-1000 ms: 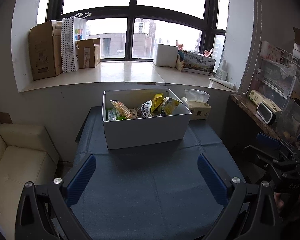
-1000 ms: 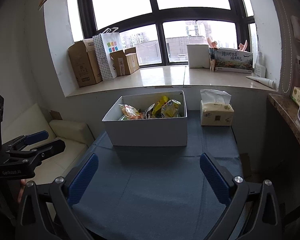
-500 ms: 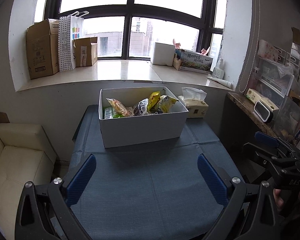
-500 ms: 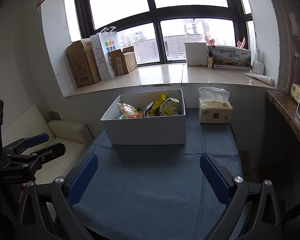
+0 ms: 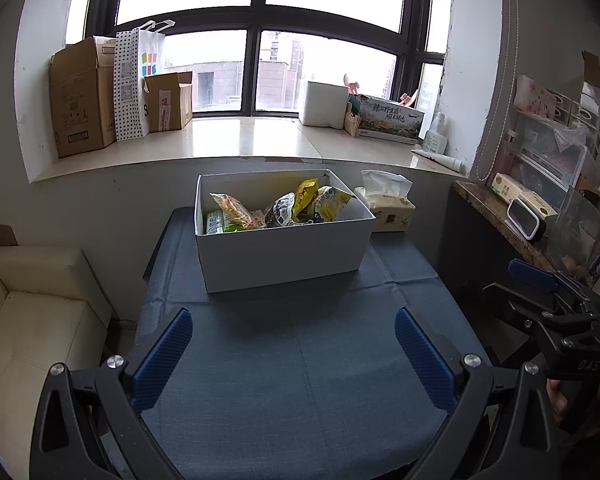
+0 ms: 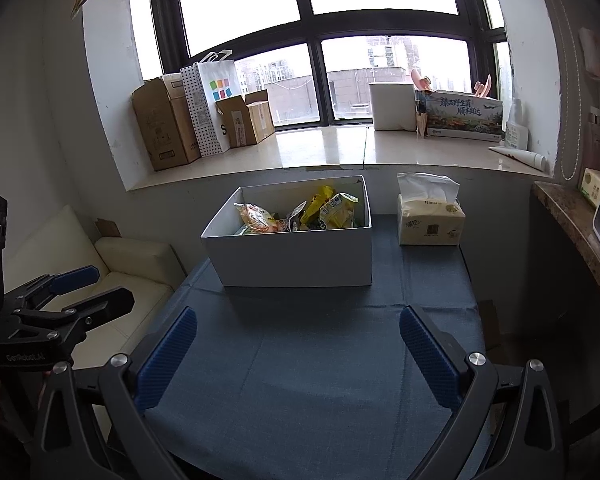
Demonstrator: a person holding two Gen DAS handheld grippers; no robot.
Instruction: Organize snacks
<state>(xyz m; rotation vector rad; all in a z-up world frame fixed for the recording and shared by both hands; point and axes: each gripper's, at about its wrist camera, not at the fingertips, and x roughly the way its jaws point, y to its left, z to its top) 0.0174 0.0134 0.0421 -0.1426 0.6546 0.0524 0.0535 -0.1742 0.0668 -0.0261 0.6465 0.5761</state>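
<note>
A white box (image 5: 284, 256) (image 6: 296, 258) stands at the far middle of the blue-clothed table (image 5: 300, 380) (image 6: 312, 380). Several snack packets (image 5: 292, 208) (image 6: 300, 214) lie inside it, yellow, orange, green and dark ones. My left gripper (image 5: 294, 338) hovers open over the near part of the table, nothing between its blue pads. My right gripper (image 6: 298, 336) is open too, empty, at about the same distance from the box. Each gripper also shows at the edge of the other's view: the right gripper (image 5: 548, 292) and the left gripper (image 6: 80, 288).
A tissue box (image 5: 388, 210) (image 6: 428, 220) sits right of the white box. A cream sofa (image 5: 32, 320) stands left of the table, a dark counter (image 5: 500, 216) with clutter to the right. Cardboard boxes (image 5: 84, 96) and a paper bag line the windowsill behind.
Both grippers have drawn back and risen slightly, so the box looks a little smaller and farther. Both stay open and empty.
</note>
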